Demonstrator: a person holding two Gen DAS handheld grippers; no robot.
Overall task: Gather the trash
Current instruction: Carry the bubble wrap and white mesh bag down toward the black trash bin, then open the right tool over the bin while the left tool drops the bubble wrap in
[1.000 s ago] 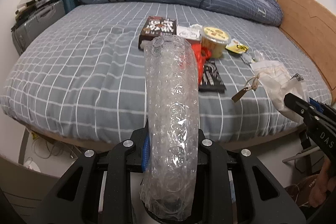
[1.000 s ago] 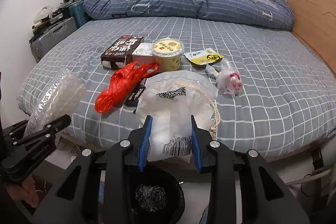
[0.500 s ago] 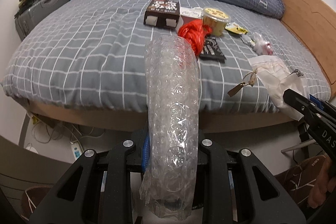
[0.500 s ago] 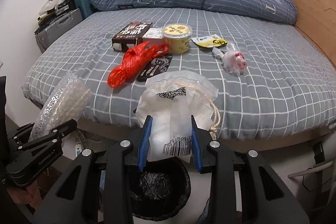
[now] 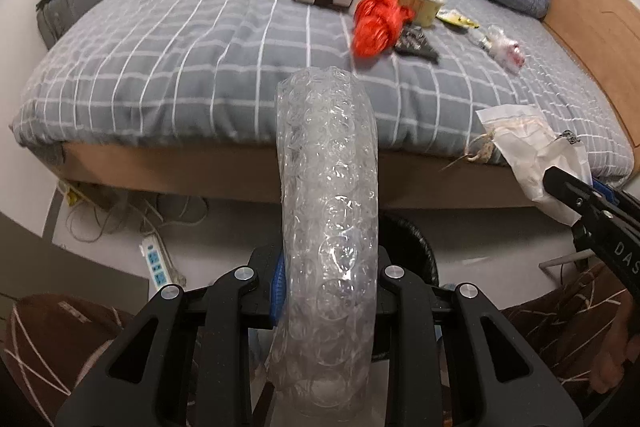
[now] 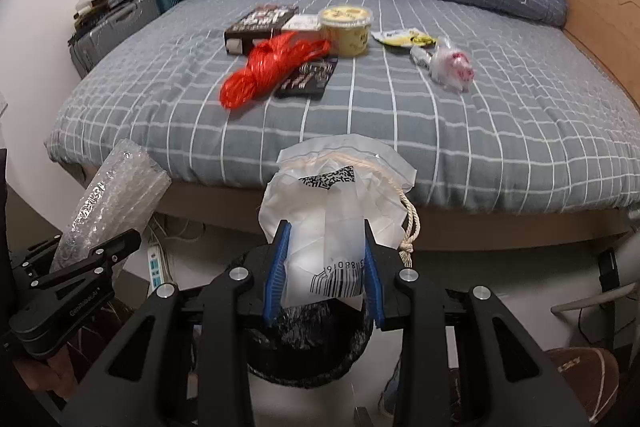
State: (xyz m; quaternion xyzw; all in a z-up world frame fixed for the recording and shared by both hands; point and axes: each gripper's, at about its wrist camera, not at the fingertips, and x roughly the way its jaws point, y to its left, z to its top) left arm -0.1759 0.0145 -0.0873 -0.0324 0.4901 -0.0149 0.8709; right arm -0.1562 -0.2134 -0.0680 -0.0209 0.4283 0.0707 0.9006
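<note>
Left hand-held gripper: tilted steeply down off the foot of the bed, its two fingers pinching a roll of bubble wrap that sticks up and forward between them.
Right hand-held gripper: also tilted down, beside the left one, its blue pads pressed on a white plastic bag bearing a barcode and a cord.
Trash bin: black-lined, on the floor at the foot of the bed, directly below the right hand-held gripper and its bag; in the left view its rim shows just behind the bubble wrap.
Left on the bed: a red plastic bundle, a dark box, a yellow tub, a black packet, a yellow wrapper and a clear wrapper, all well beyond both grippers.
Hands: part of a hand shows under the right gripper's handle.
</note>
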